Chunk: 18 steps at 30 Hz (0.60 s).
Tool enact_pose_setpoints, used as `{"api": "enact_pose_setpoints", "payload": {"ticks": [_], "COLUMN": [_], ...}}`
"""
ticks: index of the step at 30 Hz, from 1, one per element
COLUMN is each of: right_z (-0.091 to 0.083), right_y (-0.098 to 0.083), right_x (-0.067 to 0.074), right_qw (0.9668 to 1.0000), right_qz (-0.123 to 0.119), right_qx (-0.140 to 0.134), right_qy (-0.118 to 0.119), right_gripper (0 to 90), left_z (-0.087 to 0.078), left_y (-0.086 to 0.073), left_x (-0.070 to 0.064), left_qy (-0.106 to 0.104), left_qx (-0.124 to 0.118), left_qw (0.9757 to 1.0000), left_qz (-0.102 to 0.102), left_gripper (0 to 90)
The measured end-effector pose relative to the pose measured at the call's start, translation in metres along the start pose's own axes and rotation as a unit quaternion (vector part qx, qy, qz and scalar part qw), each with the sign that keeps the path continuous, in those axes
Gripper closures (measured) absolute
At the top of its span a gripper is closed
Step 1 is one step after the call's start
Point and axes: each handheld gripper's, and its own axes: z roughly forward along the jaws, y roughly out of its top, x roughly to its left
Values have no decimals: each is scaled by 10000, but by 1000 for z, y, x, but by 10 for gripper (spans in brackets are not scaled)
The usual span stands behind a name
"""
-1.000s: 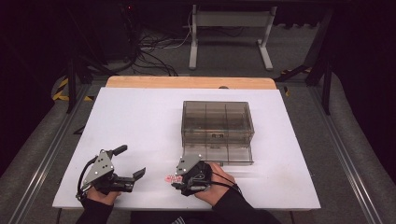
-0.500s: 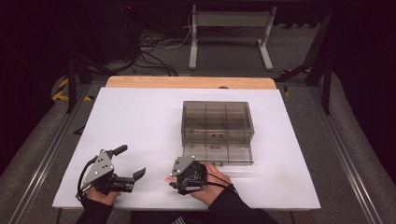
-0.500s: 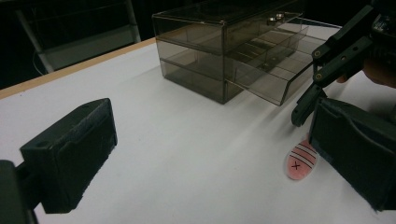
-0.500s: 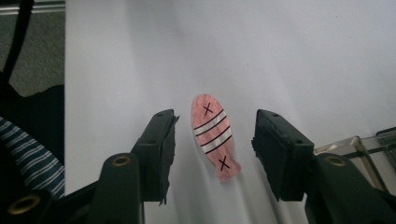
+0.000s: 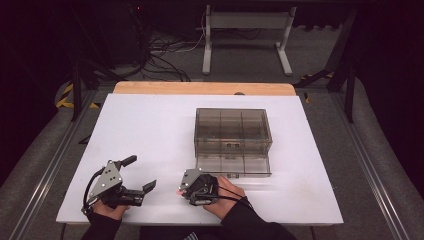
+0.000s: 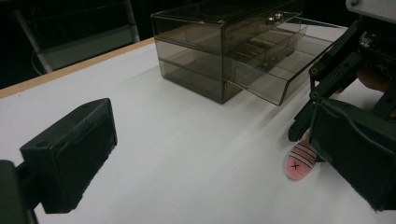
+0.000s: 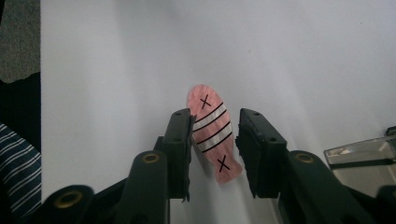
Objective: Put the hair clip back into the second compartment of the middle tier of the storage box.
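Jaws of right gripper closing round pink striped tag, not yet clamped, left gripper jaws apart

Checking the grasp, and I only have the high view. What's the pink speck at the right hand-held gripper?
Observer: A flat pink oval piece with white stripes and two black X marks. It lies on the white table.
Operator: Gripped yet?
Observer: Not clearly. It sits between the jaws of the right hand-held gripper, which have just been closing. A gap shows beside one pad.
Operator: Anything in the drawer?
Observer: The pulled-out bottom drawer looks empty in the left gripper view.
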Motion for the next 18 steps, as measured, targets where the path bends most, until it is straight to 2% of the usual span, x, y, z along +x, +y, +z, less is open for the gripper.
{"api": "enact_pose_setpoints", "payload": {"ticks": [2, 3, 8, 9, 14, 18], "right_z": [2, 1, 3, 1, 2, 1], "right_y": [0, 0, 0, 1, 1, 2], "right_x": [1, -1, 0, -1, 1, 2], "right_qw": [10000, 9999, 9999, 9999, 9999, 9998], "right_qz": [65, 8, 90, 1, 30, -33], "right_qx": [-13, 95, 36, 79, 67, 86], "right_qy": [16, 41, 55, 87, 84, 179], "right_gripper": [689, 709, 751, 768, 769, 777], "left_z": [0, 0, 0, 0, 0, 0], "left_y": [0, 0, 0, 0, 0, 0], "left_x": [0, 0, 0, 0, 0, 0], "left_qy": [0, -3, -14, -20, -14, -16], "left_qx": [-2, 0, 13, 13, 11, 13], "left_qw": [10000, 10000, 10000, 10000, 10000, 10000], "left_qz": [0, -3, -14, -15, -19, -16], "left_gripper": [21, 21, 21, 21, 21, 21]}}
